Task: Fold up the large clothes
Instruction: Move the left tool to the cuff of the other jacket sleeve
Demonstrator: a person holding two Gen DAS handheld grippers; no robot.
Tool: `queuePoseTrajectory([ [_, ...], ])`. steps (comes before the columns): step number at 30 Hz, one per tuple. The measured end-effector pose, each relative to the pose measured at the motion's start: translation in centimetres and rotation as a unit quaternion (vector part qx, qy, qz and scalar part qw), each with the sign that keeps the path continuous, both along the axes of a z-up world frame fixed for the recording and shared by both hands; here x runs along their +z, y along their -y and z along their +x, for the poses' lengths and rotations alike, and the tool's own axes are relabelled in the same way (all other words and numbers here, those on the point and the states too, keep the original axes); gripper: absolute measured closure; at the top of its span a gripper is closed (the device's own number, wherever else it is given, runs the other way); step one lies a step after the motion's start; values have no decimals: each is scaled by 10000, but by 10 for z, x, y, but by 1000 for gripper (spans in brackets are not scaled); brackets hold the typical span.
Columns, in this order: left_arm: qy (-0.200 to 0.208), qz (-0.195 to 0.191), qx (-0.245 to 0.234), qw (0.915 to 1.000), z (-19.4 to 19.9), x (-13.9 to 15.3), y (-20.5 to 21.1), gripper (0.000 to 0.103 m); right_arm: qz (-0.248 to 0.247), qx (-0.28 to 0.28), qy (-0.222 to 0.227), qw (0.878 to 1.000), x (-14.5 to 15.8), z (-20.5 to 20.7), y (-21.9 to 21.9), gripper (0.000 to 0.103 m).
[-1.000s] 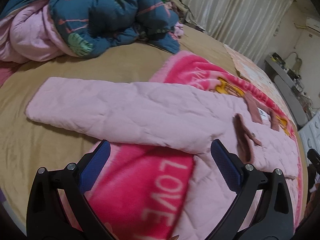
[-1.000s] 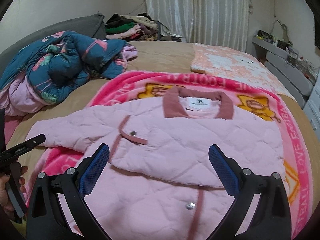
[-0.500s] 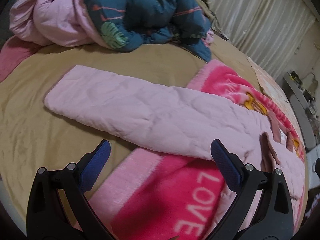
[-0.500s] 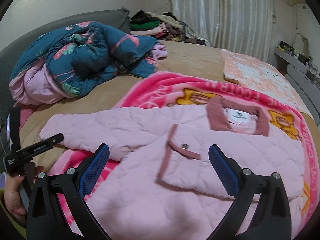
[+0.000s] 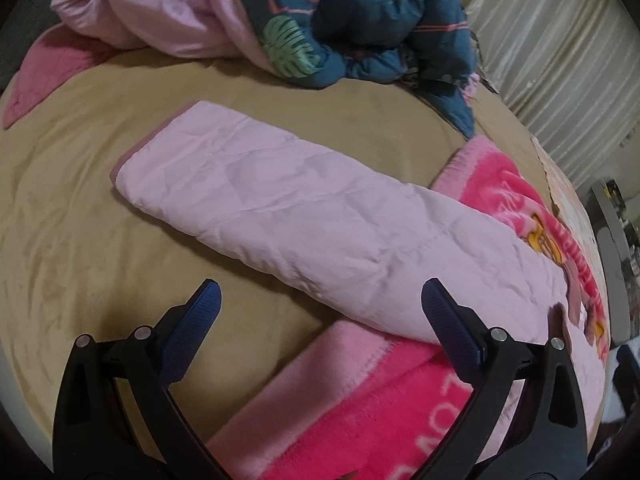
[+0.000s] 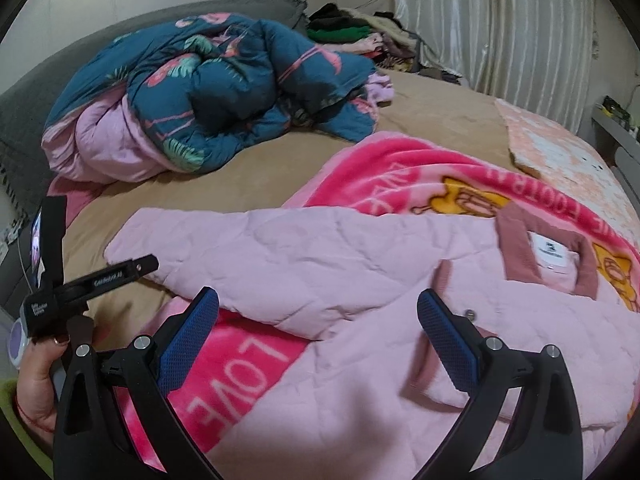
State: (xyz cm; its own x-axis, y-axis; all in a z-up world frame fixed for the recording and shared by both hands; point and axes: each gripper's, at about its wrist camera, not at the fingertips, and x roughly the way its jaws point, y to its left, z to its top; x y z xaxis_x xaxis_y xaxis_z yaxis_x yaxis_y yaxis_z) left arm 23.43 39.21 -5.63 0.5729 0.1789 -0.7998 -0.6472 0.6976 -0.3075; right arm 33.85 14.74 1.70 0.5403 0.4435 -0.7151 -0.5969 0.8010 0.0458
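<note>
Left tongs swung toward sleeve, both tongs wide open, empty; jacket folding barely begun.

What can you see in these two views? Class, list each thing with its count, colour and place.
jacket: one, pale pink, quilted, on the blanket, collar away from the cameras
sleeve: one, pale pink, stretched flat onto the sheet
blanket: one, hot pink with lettering, under the jacket
sheet: one, tan, covers the bed
duvet: one, teal flamingo print, pink lining, bunched at the head of the bed
clothes pile: one, mixed dark and green, far corner
mat: one, peach and white, far right of the bed
curtain: one, white, back wall
left gripper: black, blue fingers, open, above the sheet near the sleeve
right gripper: black, blue fingers, open, over the jacket
hand: one, holds the left gripper
</note>
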Motion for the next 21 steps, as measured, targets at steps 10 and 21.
queuePoseTrajectory([
  [10, -34, -685, 710, 9951, 5, -35, -47, 9, -122, 228, -342, 9991, -30, 1, -33, 4],
  [21, 315, -833, 1194, 9888, 7, -61, -84, 9, -248, 195, -350, 9989, -36, 0, -21, 4],
])
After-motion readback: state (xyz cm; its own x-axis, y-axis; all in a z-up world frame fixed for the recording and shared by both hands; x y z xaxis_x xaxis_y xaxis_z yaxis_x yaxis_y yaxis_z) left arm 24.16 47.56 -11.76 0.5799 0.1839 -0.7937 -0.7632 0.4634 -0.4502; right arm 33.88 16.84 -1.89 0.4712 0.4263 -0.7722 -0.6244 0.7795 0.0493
